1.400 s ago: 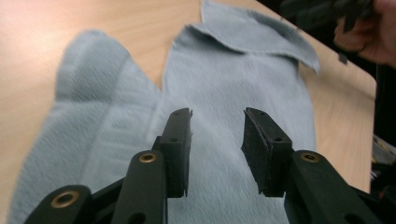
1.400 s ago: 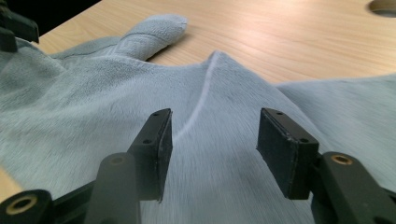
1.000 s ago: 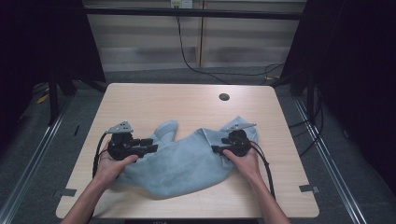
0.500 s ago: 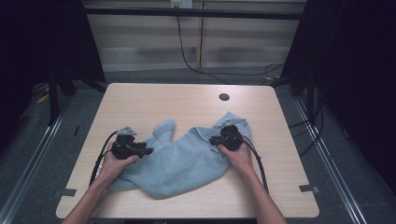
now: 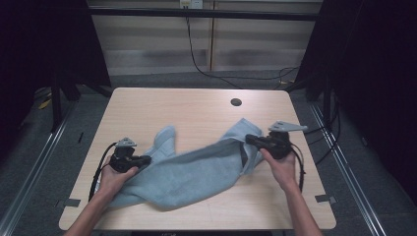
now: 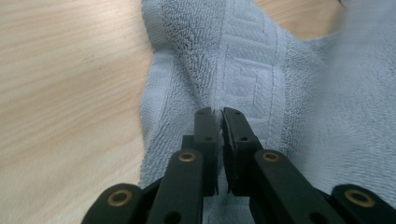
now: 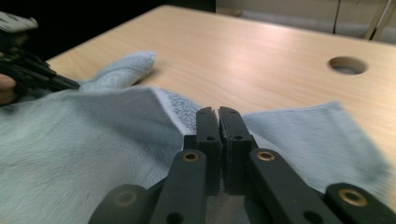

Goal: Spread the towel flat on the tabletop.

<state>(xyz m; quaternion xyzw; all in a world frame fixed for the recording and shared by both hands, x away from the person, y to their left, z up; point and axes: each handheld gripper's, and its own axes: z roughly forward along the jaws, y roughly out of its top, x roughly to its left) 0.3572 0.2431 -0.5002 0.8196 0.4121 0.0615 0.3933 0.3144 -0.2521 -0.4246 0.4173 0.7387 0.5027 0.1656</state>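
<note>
Two grippers, left point(image 5: 143, 161) and right point(image 5: 250, 139), each clamped on pale blue terry towel point(image 5: 196, 172) (jaws pinched shut); even outward tension would flatten it across light wooden table point(image 5: 196, 110).

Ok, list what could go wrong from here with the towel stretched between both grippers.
1. The left gripper pinches only a thin fold near the hem of the towel; more pull may slip it free.
2. The right gripper likewise grips little cloth, so that side could drop.
3. The towel's near edge lies close to the table front and might slide off.
</note>
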